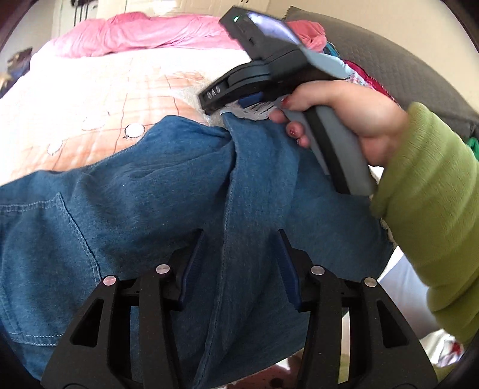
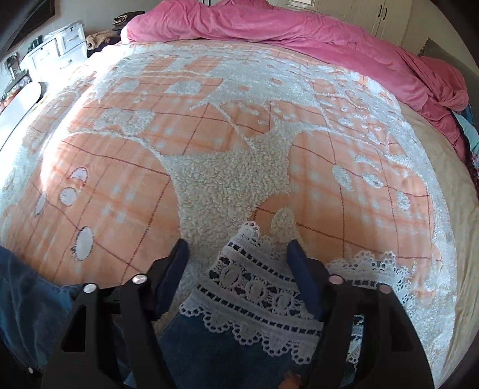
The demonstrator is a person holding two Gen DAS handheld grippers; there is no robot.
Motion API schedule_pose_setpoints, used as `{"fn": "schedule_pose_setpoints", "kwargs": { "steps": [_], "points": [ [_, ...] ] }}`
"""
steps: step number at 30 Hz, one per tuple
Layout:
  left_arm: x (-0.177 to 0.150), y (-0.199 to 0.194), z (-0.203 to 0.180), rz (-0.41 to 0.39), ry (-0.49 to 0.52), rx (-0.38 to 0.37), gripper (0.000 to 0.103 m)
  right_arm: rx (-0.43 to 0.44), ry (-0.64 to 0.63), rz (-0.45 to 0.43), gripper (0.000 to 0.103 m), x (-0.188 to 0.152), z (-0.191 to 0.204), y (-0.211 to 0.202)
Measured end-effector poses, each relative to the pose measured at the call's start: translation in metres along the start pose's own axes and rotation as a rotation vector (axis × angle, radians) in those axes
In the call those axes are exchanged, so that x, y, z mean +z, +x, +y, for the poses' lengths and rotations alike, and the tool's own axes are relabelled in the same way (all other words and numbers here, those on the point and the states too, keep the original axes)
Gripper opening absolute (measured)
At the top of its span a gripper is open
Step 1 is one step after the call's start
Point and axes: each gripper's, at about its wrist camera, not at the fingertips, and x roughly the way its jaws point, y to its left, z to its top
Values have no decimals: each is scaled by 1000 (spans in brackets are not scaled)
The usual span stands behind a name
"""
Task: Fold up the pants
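A bed with a peach-and-white fleece blanket (image 2: 227,125) serves as the folding surface, a pink duvet (image 2: 269,27) bunched at its far side. The blue denim pants (image 1: 167,191) lie across its near edge. The left gripper (image 1: 239,263) hovers with fingers apart over a ridge of denim, seemingly to pinch it. The right gripper (image 2: 239,269), fingers also apart, straddles the lace-trimmed hem (image 2: 254,287), likely to grasp it for folding.

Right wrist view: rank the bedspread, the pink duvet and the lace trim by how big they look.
1. Bedspread, fills most of the view.
2. Pink duvet, a band along the far edge.
3. Lace trim, smallest, though it lies close to the camera between the open right gripper fingers, so it looks enlarged.
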Motion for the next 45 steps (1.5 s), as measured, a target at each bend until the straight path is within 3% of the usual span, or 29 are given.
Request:
{"fn": "schedule_pose_setpoints", "kwargs": {
  "steps": [1,3,4,12,14,17,21,24,26,34,41,45],
  "points": [
    [-2,-1,1,-6,7,-2,38,20,19,-12,41,-1,-5,0],
    [-4,-2,6,-16,-8,-23,36,35,36,-38,12,-3,-14,-9],
    [-4,-3,9,-21,-24,-43,36,58,45,-62,11,-5,-19,-17],
    [-9,-12,14,-39,-41,-63,36,165,172,-208,10,-48,-64,-98],
    [-7,-10,13,-43,-42,-58,26,167,195,-239,10,-61,-75,-119],
    [-6,-13,16,-53,-43,-108,11,178,231,-260,10,-84,-91,-141],
    [-5,-22,2,-108,62,-155,11,170,291,-265,10,-117,-108,-158],
    [-8,-20,-13,-91,145,-123,8,181,341,-271,10,-141,-118,-168],
    [-5,-14,-19,-47,161,-122,1,211,390,-264,10,-159,-126,-173],
    [-13,-23,-20,-45,190,-110,0,274,520,-235,12,-227,-145,-189],
    [-15,-12,-36,25,279,-42,0,301,558,-174,10,-254,-153,-174],
    [-18,-21,-36,30,303,-37,0,311,494,-170,9,-256,-144,-180]
  ]
}}
